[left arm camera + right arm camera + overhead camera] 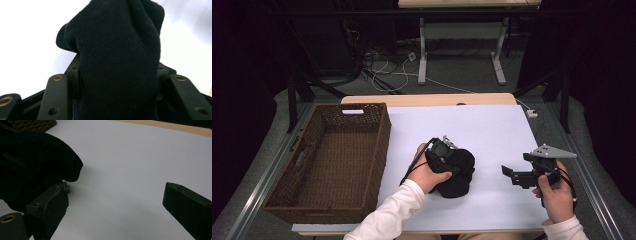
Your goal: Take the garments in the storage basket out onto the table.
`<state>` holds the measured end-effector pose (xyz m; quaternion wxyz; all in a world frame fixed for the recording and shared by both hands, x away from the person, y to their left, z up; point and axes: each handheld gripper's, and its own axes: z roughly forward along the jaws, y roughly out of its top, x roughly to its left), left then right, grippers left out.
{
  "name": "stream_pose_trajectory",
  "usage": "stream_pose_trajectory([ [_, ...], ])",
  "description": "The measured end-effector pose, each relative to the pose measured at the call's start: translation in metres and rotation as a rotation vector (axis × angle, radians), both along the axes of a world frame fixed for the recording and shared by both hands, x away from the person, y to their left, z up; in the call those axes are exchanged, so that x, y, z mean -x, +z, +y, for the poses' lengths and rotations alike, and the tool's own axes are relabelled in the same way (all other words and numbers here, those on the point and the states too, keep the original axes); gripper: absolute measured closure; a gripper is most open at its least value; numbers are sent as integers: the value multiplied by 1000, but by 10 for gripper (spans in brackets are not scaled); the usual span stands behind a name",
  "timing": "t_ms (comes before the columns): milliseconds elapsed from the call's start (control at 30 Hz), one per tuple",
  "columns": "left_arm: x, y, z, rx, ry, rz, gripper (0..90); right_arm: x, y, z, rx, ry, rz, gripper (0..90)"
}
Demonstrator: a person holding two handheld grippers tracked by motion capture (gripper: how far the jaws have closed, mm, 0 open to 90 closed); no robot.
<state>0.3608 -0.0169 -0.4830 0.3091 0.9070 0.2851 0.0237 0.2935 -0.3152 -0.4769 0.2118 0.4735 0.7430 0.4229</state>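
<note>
While the left hand-held gripper point(451, 162) has its jaws clamped on the black cloth point(117, 60), which bunches in a heap on the white desk point(492, 130) just right of the wicker basket point(332, 160), I keep that grip deep on the fold so nothing slips. My right hand-held gripper point(115, 207) waits nearby, jaws apart and empty. Next, I judge, comes a slow lift clear of the basket's rim.

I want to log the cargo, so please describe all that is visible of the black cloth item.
The black cloth item is soft, matte, knit-like fabric, bunched into a rumpled lump on the white table cover, right of the wicker basket. The left gripper is clamped on it, jaws pressing both sides. Its folded end sticks out past the jaws.
</note>
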Motion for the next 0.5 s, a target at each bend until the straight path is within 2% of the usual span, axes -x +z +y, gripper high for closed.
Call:
stream_pose_trajectory([
  [200,1,-9,-1,-7,-15,1,443,0,-2,3,4,4,2,60],
  [300,2,-13,-1,-16,-25,-20,431,0,-2,4,7,9,8,60],
  [500,4,-24,0,4,-14,-23,409,-1,-4,6,12,14,14,60],
])
